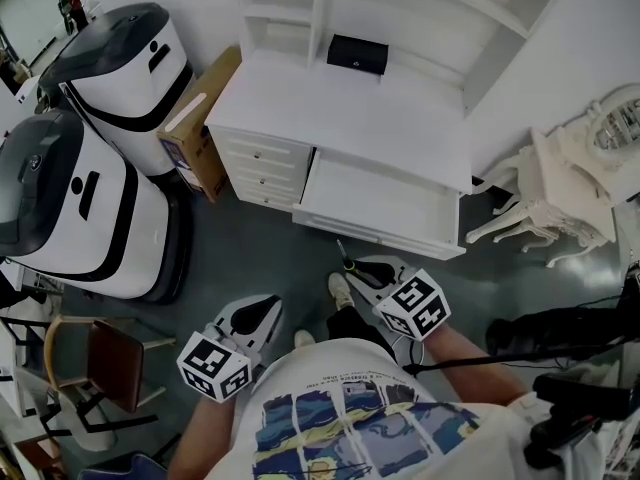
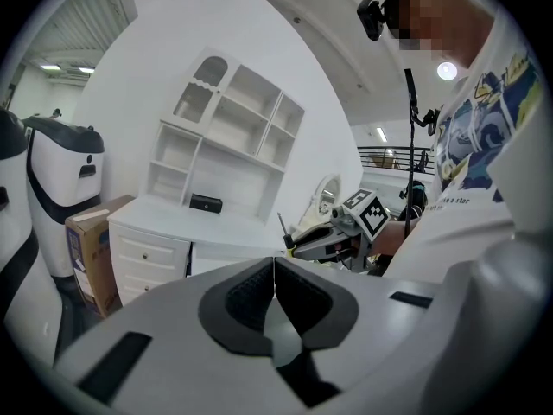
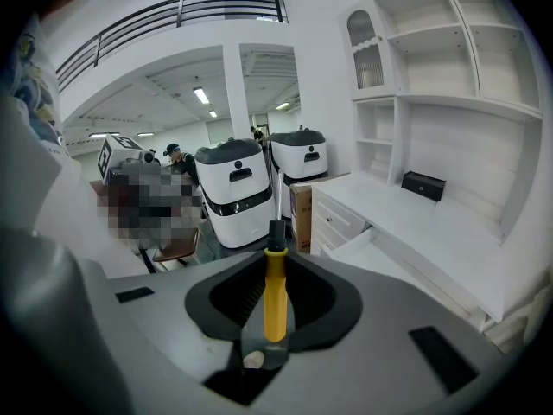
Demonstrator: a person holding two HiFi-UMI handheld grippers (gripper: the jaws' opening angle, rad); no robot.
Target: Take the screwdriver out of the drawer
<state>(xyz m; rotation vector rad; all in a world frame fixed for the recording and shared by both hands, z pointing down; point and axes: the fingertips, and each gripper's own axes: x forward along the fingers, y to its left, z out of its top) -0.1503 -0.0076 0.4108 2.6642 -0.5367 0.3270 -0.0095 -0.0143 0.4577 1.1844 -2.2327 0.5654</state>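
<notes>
My right gripper is shut on a yellow-handled screwdriver, whose black collar sticks out past the fingertips. In the head view that right gripper hangs just in front of the open white drawer, and the screwdriver's thin shaft points toward the drawer front. The drawer's inside looks bare. My left gripper hovers lower left over the grey floor, apart from the desk. Its jaws are shut with nothing between them. From the left gripper view, the right gripper and the screwdriver show ahead.
The white desk carries a shelf hutch and a small black box. A cardboard box leans at its left beside two white-and-black machines. A chair stands lower left, a white ornate table at the right.
</notes>
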